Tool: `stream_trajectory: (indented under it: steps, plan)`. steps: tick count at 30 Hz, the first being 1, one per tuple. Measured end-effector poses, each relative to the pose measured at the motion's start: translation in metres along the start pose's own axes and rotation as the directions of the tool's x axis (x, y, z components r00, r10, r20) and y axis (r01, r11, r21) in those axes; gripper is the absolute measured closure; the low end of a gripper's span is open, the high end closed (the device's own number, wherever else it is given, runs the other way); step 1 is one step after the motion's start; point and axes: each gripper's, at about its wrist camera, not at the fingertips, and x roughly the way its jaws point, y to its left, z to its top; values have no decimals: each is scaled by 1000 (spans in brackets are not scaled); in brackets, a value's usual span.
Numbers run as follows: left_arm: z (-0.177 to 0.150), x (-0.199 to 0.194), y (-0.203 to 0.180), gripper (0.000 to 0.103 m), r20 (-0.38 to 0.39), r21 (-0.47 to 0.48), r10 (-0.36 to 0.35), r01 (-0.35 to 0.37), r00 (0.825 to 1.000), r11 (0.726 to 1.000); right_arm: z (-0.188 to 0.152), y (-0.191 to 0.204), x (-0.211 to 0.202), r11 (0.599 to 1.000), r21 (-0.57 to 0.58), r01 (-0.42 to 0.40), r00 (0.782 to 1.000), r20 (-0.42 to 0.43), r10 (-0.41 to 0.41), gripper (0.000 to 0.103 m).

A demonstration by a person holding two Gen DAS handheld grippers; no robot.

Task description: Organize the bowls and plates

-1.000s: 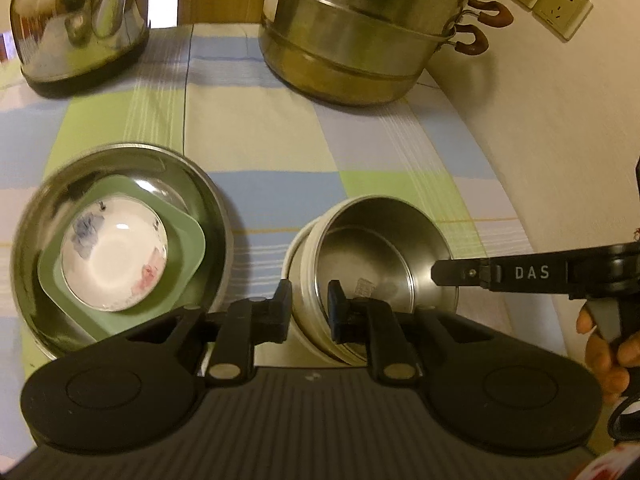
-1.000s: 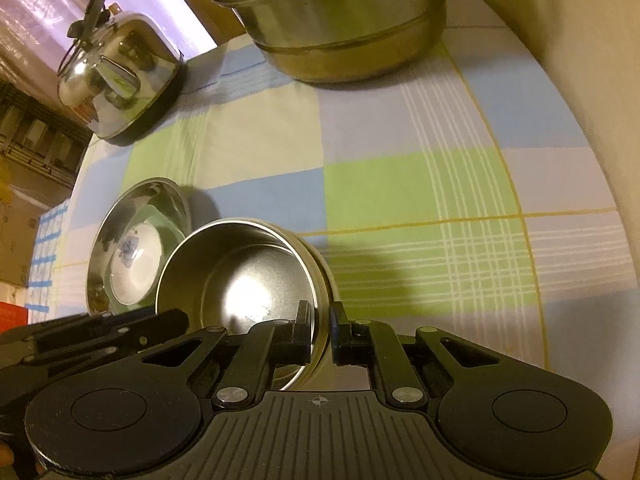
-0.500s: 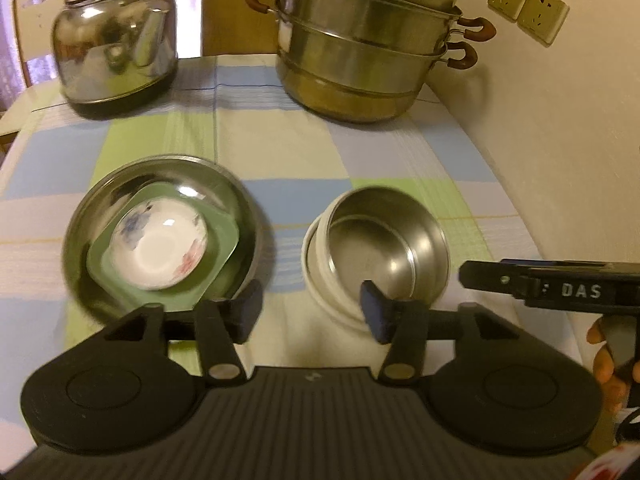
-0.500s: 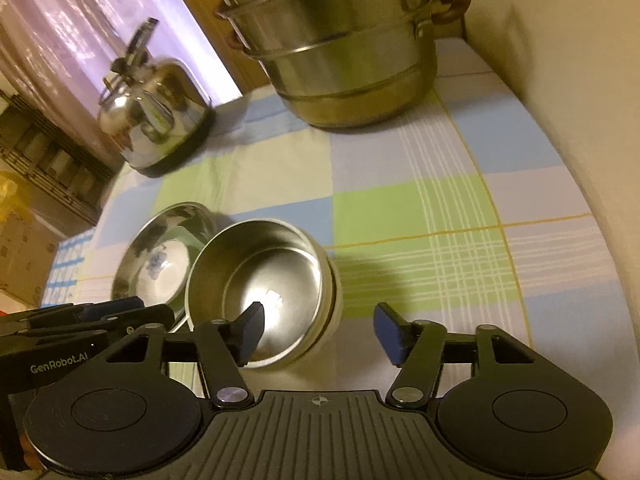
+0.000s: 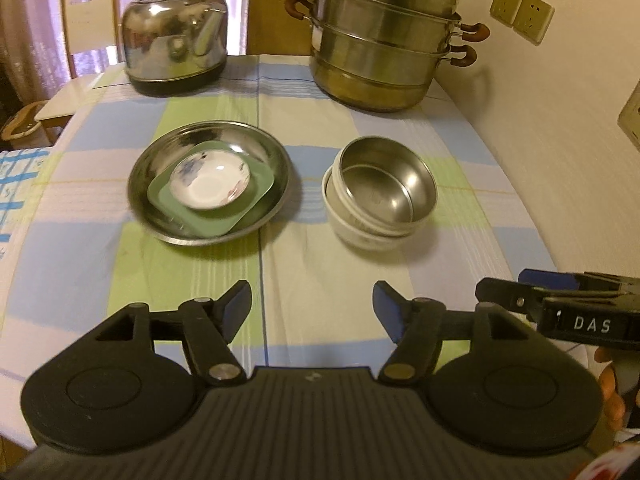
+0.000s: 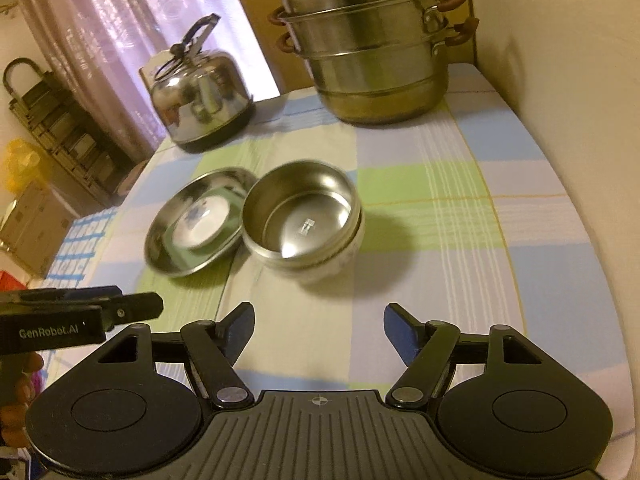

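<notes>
Bowls and plates sit in two stacks near the middle of the tabletop [image 5: 328, 280], which is covered in a checked cloth of pale blue, green and cream squares with thin woven stripes.

Left stack: a wide, shallow steel plate [image 5: 208, 184], round, with a dull brushed shine. In it lies a green dish [image 5: 240, 210], squarish with rounded corners and a matte finish. On that rests a small white saucer [image 5: 210, 182], glossy, with blue and reddish painted marks on its rim.

Right stack: a steel bowl [image 5: 386, 186], round, deep, smooth inside with a bright reflection, nested slightly tilted in a white bowl [image 5: 360, 236] of glazed ceramic; only the white rim and lower wall show. The two stacks stand just beside each other, apart in the left view, overlapping in the right view.

Far edge: a domed steel kettle [image 5: 176, 44] with a black base and wire handle on the left; a tiered steel steamer pot [image 5: 384, 52] with a lid and brown curved handles on the right, close to the cream wall.

Left claw [image 5: 312, 312]: black jaws with blue pads, spread and opening, nothing between them, hanging over bare cloth on the near side of the stacks.

Right claw [image 6: 320, 332]: same build, spread and opening, nothing between the jaws, also short of the bowls. Each claw's side bar shows at the edge of the other's view, with part of a hand gripping it.
</notes>
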Motion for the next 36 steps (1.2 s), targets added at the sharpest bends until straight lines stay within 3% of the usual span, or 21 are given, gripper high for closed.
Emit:
stream_trajectory:
  steps: [18, 36]
  plan:
    - [-59, -65, -22, 37, 61, -24, 53, -52, 997, 998, -51, 14, -49, 996, -77, -42, 999, 18, 43, 31]
    - [-60, -63, -30, 37, 60, -8, 50, -49, 997, 999, -52, 7, -54, 997, -68, -21, 999, 31, 23, 31]
